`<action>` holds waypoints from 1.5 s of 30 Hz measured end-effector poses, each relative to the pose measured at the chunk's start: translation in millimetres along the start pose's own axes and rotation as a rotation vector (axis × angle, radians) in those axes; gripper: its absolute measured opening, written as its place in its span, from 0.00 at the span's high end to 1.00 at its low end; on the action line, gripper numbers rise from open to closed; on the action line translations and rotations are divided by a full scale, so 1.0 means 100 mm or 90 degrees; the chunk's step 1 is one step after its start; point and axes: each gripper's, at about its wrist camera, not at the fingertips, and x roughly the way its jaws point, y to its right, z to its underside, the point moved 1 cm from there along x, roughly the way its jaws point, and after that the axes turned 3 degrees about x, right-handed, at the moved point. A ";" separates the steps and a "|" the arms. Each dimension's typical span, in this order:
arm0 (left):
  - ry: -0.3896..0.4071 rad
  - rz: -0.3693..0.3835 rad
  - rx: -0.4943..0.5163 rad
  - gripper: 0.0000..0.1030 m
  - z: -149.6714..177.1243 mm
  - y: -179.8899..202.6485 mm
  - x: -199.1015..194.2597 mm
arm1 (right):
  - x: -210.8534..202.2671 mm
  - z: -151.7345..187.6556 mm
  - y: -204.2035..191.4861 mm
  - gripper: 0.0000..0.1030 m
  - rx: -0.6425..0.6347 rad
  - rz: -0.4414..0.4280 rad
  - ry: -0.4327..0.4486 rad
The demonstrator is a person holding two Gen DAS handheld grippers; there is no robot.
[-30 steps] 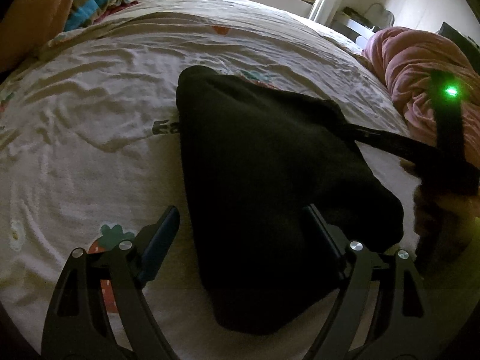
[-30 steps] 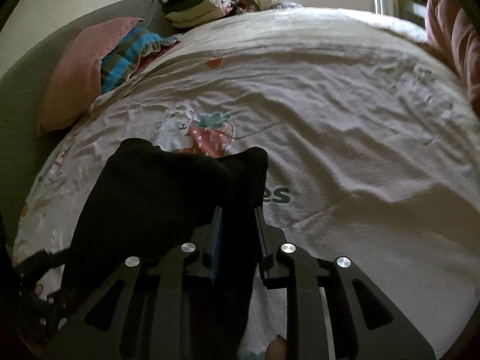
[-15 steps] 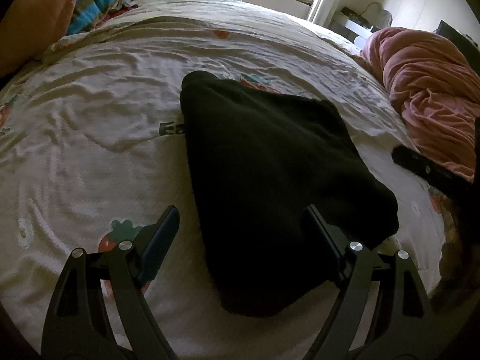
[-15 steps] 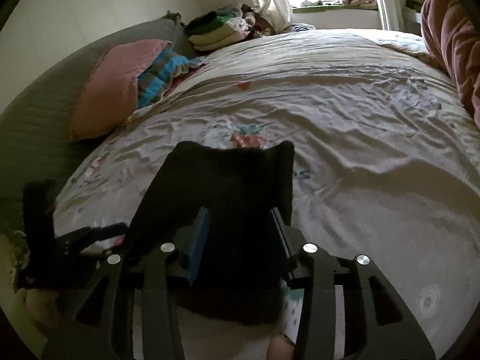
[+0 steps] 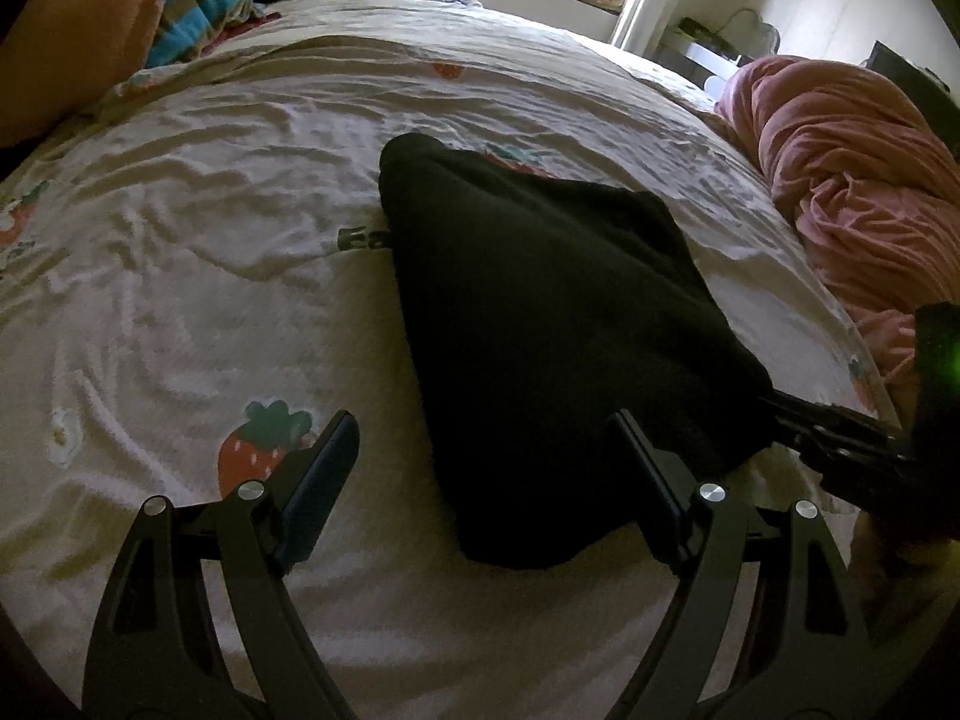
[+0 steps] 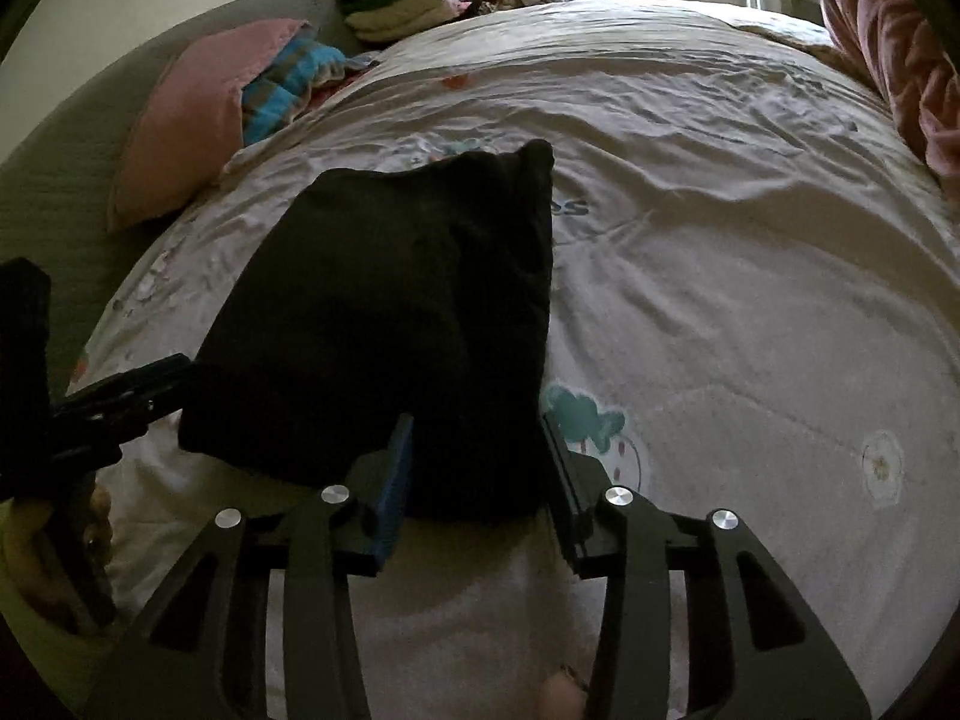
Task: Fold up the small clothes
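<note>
The black garment lies folded on the white bed sheet, a thick dark wedge whose near end reaches in between the jaws of both grippers. The left gripper has its jaws wide apart; the near corner of the cloth lies between them, close against the right-hand jaw, while the left-hand jaw stands over bare sheet beside a printed strawberry. Nothing is pinched there, so I judge this gripper is only waiting over the edge, ready to take or press it. The right gripper has its jaws apart too, though less widely, and the near end of the garment fills the gap between them; the cloth is so dark that I cannot tell whether the pads touch it, but they do not look clamped on it. Such a placement, one tool at each near corner, suits either smoothing the fold or picking up the near edge for one more fold away from the jaws. Beyond the jaws, the far edge of the garment rests flat and its two far corners are even, which suggests the fold is laid well. A pink blanket lies to the right of the left jaws, and a pink pillow far to the left of the right jaws, both well apart from the work.
</note>
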 end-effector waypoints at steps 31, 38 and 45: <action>0.118 -0.036 0.035 0.09 0.48 -0.02 -1.03 | -1.20 0.57 -0.68 0.04 -0.114 0.122 0.262; 0.143 -0.034 0.031 0.09 0.68 -0.05 -1.20 | -1.25 0.70 -0.77 0.04 -0.105 0.132 0.268; 0.167 -0.035 0.036 0.09 0.90 -0.08 -1.26 | -1.25 0.89 -0.81 0.04 -0.099 0.136 0.261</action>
